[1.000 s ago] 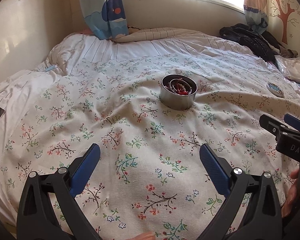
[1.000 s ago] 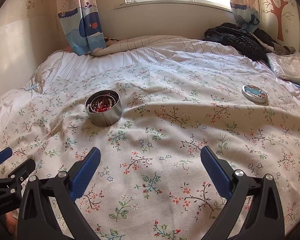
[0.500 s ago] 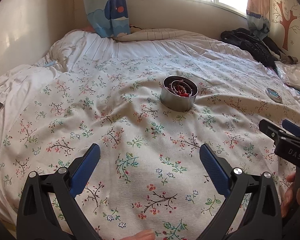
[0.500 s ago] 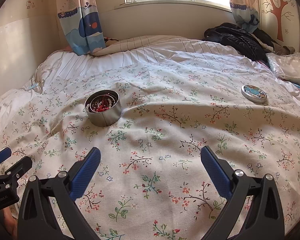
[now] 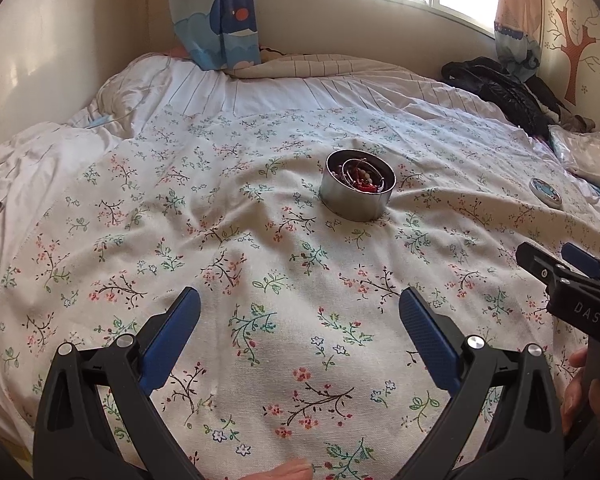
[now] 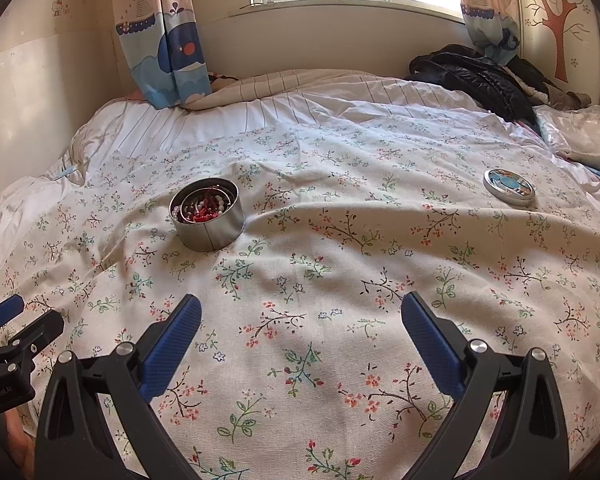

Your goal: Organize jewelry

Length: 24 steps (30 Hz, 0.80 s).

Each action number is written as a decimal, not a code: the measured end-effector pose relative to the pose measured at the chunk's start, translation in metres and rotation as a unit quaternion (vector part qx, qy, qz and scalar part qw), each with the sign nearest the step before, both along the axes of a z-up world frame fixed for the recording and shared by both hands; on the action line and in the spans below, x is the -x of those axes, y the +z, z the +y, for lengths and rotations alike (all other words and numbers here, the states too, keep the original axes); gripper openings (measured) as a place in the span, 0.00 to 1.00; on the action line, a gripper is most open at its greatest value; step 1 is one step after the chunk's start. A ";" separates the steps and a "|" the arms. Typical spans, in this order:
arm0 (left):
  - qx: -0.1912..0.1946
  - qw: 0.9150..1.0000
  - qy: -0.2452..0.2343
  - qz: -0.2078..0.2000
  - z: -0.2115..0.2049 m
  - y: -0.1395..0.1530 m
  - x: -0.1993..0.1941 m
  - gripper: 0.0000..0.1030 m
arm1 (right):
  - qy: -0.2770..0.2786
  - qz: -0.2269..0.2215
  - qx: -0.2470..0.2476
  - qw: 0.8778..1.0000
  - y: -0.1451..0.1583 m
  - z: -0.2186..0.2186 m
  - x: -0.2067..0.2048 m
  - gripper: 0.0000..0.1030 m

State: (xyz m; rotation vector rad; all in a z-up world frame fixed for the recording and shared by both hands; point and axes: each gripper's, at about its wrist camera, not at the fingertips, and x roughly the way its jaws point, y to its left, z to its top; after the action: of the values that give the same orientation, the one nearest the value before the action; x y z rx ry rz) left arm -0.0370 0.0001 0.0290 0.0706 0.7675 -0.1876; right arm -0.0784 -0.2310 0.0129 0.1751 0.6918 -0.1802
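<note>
A round open metal tin point(image 5: 357, 186) stands on the floral bedspread, with red and white beaded jewelry point(image 5: 364, 179) inside. It also shows in the right wrist view point(image 6: 208, 215), with the jewelry point(image 6: 204, 207) in it. Its lid point(image 6: 509, 186) lies flat far to the right, also seen in the left wrist view point(image 5: 545, 193). My left gripper point(image 5: 299, 322) is open and empty, low over the bedspread in front of the tin. My right gripper point(image 6: 301, 324) is open and empty, between tin and lid, nearer me.
The floral bedspread point(image 6: 340, 280) covers the bed. A black jacket point(image 6: 476, 76) and a plastic bag point(image 6: 580, 136) lie at the far right. Curtains point(image 6: 168, 52) hang at the far wall under the window. The wall runs along the left.
The left wrist view has tilted up slightly, so the tin sits a little lower in frame. The right gripper has barely moved. Both grippers stay open.
</note>
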 end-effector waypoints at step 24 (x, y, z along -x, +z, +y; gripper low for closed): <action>-0.085 0.996 0.004 -0.029 -0.024 -0.001 0.010 0.93 | 0.000 -0.001 0.000 1.000 -0.003 0.002 0.001 0.93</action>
State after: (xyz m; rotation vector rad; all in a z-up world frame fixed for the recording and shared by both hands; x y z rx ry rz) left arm -0.0472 -0.0237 0.0276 0.2331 0.7241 -0.1121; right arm -0.0796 -0.2289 0.0102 0.1763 0.6906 -0.1804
